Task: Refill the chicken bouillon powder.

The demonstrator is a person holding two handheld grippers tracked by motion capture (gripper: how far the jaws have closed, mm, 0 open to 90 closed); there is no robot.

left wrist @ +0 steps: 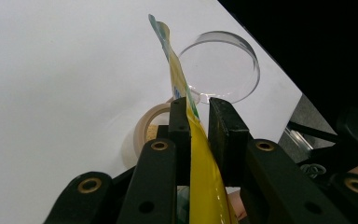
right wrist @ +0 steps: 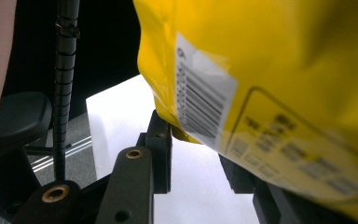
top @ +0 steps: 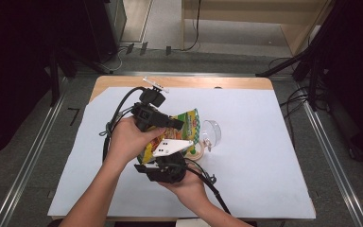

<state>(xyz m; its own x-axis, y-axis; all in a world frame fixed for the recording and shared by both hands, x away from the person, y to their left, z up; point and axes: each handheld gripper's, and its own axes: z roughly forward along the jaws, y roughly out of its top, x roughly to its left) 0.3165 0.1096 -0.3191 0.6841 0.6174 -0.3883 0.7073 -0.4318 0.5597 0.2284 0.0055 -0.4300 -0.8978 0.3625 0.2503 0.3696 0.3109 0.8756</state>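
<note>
I see the yellow snack bag (top: 189, 124) up off the white table (top: 264, 156), with the left gripper (left wrist: 198, 122) pinching its thin edge between both jaws. The right gripper (right wrist: 193, 154) sits under the bag and nips its bottom corner. Both hands are close together near the table's middle, the left hand (top: 127, 142) above the right hand (top: 189, 189), beside a tape roll (left wrist: 150, 128) and a clear round lid (left wrist: 221, 65).

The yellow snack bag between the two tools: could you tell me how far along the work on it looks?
Done: the yellow snack bag is off the table, gripped by both tools. In hand: the left tool pinches its thin edge, the right tool grips its barcode end; the bag looks unopened. Left: whatever follows the lift; the clear round container and the tape roll lie untouched on the white sheet.
</note>
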